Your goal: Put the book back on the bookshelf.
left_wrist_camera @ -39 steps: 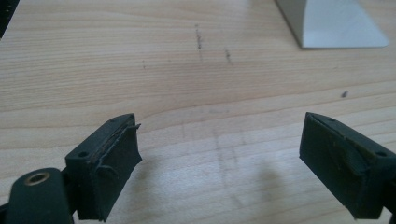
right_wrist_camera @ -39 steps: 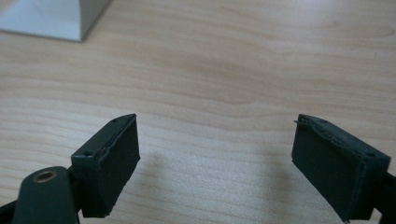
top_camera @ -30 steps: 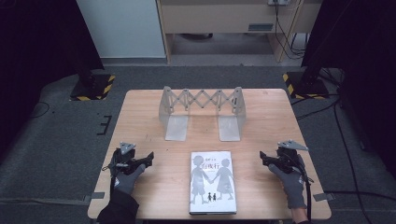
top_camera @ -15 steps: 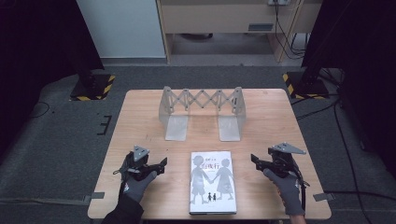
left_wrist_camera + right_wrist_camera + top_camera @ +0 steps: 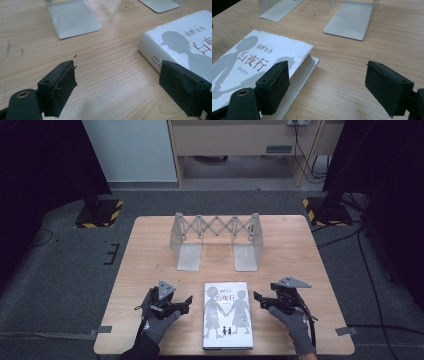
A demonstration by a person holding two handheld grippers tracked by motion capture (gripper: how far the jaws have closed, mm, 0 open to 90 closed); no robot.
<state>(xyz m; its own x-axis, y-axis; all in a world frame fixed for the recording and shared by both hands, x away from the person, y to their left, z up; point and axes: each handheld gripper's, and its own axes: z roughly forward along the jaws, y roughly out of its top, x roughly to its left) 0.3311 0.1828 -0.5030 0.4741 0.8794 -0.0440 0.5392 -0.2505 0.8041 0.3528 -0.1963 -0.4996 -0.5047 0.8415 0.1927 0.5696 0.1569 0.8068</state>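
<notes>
A white book [image 5: 227, 314] with grey silhouette figures on its cover lies flat near the table's front edge, between my two grippers. My left gripper [image 5: 189, 301] is just left of the book, open, its jaws pointing at the spine side. In the left gripper view [image 5: 117, 86] the book [image 5: 185, 47] lies at the right, partly behind the right jaw. My right gripper [image 5: 256, 298] is just right of the book, also open. In the right gripper view [image 5: 324, 87] the book [image 5: 257, 60] lies at the left, its page edge by the left jaw. Nothing is between either pair of jaws.
A metal expanding book rack [image 5: 216, 231] with two flat base plates [image 5: 189, 257] stands at the middle of the wooden table [image 5: 300, 250]. Its plates appear as grey sheets [image 5: 72, 18] [image 5: 350, 21] in the gripper views.
Both grippers have moved inward across the table toward the book, the left one rightward and the right one leftward. The book and rack have stayed put.
</notes>
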